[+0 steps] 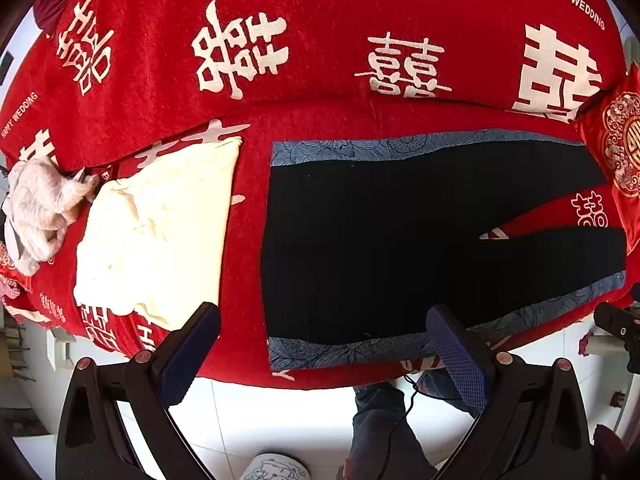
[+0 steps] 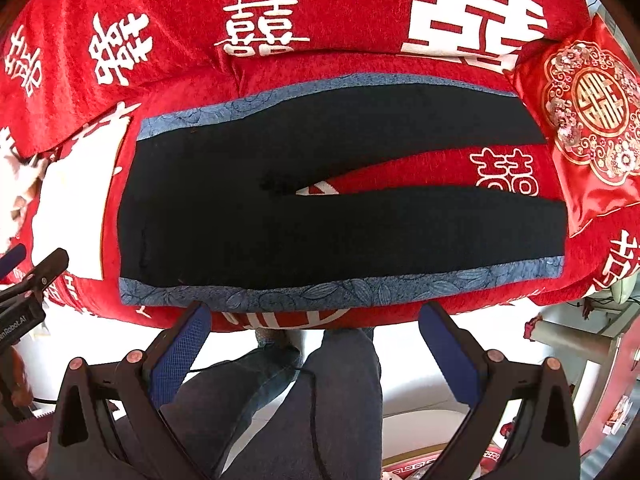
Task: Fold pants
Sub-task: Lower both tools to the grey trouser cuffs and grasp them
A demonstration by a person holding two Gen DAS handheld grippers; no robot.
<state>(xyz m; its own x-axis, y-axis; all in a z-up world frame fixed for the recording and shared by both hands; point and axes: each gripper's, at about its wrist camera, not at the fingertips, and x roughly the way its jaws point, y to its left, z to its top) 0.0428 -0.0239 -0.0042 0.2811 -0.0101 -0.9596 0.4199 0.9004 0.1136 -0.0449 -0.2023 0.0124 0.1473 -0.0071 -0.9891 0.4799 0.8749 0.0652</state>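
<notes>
Red sofa cover (image 1: 320, 32), black pants (image 2: 320, 220) flat — legs apart, left gripper (image 1: 324, 328), right gripper (image 2: 316, 320) — both spread, empty

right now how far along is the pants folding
Done: the black pants lie spread flat on the red cover, legs parted, unfolded. In hand: nothing; the left gripper and right gripper hover open at the near edge. Left: every fold.
</notes>
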